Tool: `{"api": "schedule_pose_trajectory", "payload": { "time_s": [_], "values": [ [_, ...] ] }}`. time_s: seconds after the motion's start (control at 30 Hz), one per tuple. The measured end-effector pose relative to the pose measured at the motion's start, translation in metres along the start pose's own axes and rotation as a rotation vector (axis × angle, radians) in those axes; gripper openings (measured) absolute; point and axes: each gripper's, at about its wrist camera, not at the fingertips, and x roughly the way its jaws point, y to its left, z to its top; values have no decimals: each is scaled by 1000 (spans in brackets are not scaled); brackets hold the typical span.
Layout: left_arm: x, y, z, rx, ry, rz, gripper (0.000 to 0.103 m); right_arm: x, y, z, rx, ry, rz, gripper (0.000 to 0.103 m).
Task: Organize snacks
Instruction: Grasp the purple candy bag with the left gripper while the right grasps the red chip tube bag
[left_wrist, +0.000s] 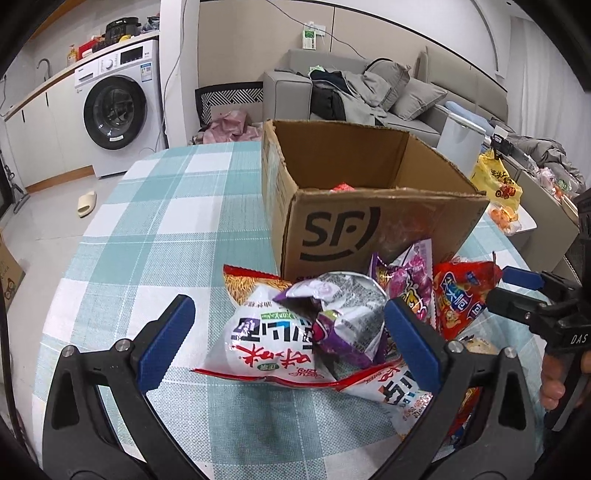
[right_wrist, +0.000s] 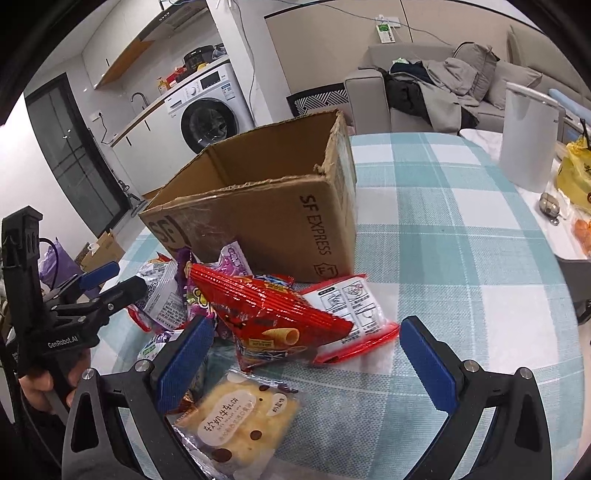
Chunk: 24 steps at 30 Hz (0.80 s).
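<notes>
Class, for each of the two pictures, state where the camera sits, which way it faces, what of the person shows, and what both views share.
Left wrist view: on the left gripper, facing the SF cardboard box across white and purple snack bags; the right gripper and fingertips of a hand show at right.
Right wrist view: on the right gripper, facing the box corner over a red snack bag; the left gripper shows at left.
Shared: box, snack pile, checked tablecloth, washing machine, sofa.

Ahead of my left gripper (left_wrist: 288, 343) a snack pile (left_wrist: 332, 321) lies on the table (left_wrist: 147, 221), touching the box (left_wrist: 369, 229) behind it. A biscuit pack (right_wrist: 236, 424) lies nearest my right gripper (right_wrist: 306, 358), by its left finger.
</notes>
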Motion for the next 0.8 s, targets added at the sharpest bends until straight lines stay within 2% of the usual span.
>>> {"api": "schedule_pose_trajectory", "payload": {
  "time_s": [0.43,0.53,0.7,0.8],
  "values": [
    [24,1,-3,-6,43,-40,102,21,5,-3,24,22,58,102],
    [26,0,-4,0,26,-50,101,20,3,-2,34,12,59,98],
    [24,-3,-6,15,2,-64,94,20,1,0,52,1,62,93],
    [21,-6,-7,38,-10,-62,78,21,3,0,42,1,51,93]
  ]
}}
